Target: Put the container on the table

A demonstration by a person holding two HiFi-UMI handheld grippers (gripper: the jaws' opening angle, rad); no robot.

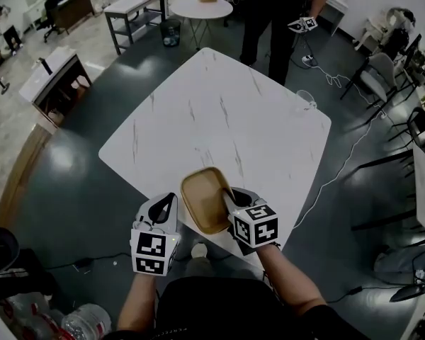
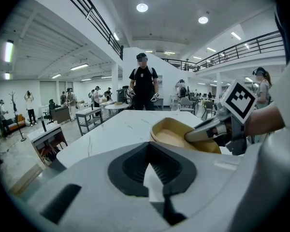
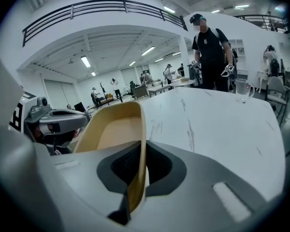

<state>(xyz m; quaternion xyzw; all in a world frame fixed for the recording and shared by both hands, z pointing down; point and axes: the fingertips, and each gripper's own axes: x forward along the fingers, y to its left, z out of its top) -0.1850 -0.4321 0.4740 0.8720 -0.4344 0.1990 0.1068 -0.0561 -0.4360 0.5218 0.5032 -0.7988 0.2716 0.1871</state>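
The tan, shallow container (image 1: 204, 198) hangs tilted over the near corner of the white marble table (image 1: 227, 112). My right gripper (image 1: 229, 195) is shut on its right rim. In the right gripper view that rim (image 3: 135, 144) runs upright between the dark pads of the right gripper (image 3: 135, 178). My left gripper (image 1: 168, 200) is just left of the container, apart from it, shut and holding nothing. The left gripper view shows its own jaws (image 2: 152, 175) closed, with the container (image 2: 176, 132) and the right gripper (image 2: 203, 132) ahead to the right. The left gripper (image 3: 63, 117) also appears in the right gripper view.
A person in black (image 1: 283, 20) stands at the table's far corner. A clear glass (image 3: 240, 88) sits near the table's right corner. A round table (image 1: 200, 7) and a bench (image 1: 134, 6) lie beyond. Chairs and a white cable (image 1: 354, 147) are on the right.
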